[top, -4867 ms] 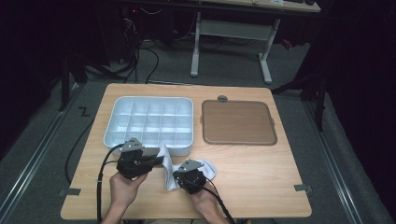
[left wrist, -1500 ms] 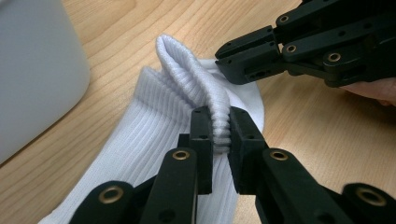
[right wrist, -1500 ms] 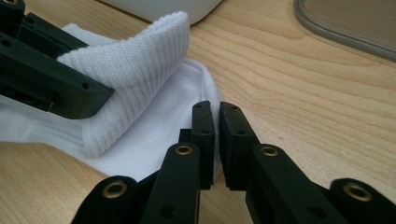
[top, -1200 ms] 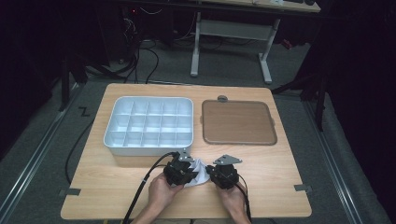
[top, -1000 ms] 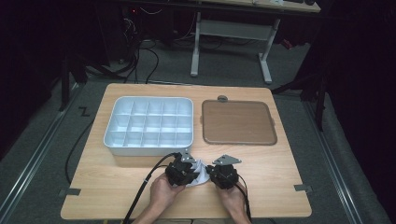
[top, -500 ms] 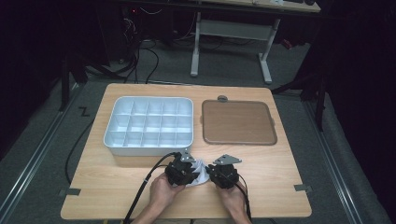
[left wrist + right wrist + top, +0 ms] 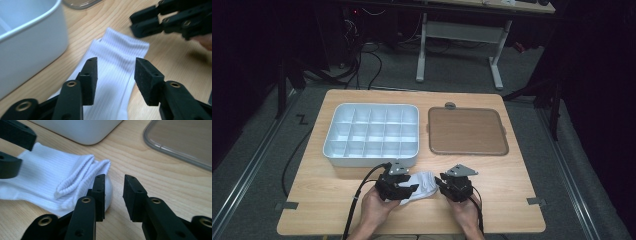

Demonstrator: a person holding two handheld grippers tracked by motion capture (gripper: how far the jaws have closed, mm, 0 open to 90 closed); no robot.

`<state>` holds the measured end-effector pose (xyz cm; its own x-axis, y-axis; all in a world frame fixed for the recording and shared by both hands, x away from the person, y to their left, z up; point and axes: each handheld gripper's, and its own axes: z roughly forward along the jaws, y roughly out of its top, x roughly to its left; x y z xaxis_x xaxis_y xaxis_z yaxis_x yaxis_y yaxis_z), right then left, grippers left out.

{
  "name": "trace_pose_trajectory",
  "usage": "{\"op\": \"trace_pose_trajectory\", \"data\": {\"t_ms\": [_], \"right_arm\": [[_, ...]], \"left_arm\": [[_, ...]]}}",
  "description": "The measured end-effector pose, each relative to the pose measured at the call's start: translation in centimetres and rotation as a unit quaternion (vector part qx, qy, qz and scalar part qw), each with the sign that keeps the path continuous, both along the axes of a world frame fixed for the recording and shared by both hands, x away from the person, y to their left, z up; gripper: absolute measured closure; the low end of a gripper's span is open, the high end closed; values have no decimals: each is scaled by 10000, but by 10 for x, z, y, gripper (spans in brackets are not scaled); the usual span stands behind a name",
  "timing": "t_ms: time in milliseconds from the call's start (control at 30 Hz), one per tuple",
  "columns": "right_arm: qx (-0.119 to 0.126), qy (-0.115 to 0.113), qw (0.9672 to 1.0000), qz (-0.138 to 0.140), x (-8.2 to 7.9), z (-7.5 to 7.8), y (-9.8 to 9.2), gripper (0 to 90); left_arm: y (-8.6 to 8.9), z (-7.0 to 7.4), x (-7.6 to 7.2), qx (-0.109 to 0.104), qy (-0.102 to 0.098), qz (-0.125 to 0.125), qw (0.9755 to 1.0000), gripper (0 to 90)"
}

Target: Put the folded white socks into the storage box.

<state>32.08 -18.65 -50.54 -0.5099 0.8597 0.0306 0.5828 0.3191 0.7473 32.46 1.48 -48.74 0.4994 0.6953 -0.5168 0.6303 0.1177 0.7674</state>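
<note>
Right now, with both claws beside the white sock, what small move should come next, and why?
Probably a re-grip: lower the left claw and close it on the white sock. Both claws' jaws have just been opening and neither presses the cloth. The sock lies flat on the table, short of the divided tray, beside the right claw.

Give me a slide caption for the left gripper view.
Left gripper, jaws just opening, above a white ribbed sock lying on the wooden table.
</note>
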Motion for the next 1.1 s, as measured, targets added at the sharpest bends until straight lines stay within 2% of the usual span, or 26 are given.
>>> {"op": "trace_pose_trajectory", "data": {"t_ms": [200, 333, 467, 700, 767, 933, 1000, 1100], "right_arm": [[41, -219, 9996, 166, -6, 13, 3, 732], [13, -294, 9985, 468, -12, 20, 15, 738], [-113, -200, 9967, 774, -14, 19, 31, 738], [-225, 65, 9962, 841, -11, 5, 38, 723], [-240, 138, 9959, 866, -9, 1, 39, 726], [-323, 280, 9949, 914, -7, -6, 40, 802], [-331, 258, 9949, 921, -6, -6, 40, 847], [-262, 172, 9954, 904, -8, -3, 39, 867]], "left_arm": [[23, -6, -8, -25, 96, 250, 9996, 511], [30, -11, -14, 0, 53, 356, 9994, 506], [37, -18, -15, -7, 129, 466, 9988, 503], [44, -24, -11, -161, 174, 618, 9978, 493], [44, -24, -10, -172, 176, 596, 9979, 488], [39, -24, -9, -142, 153, 518, 9984, 476], [37, -23, -9, -150, 118, 503, 9986, 472], [36, -23, -9, -154, 101, 479, 9987, 468]]}}
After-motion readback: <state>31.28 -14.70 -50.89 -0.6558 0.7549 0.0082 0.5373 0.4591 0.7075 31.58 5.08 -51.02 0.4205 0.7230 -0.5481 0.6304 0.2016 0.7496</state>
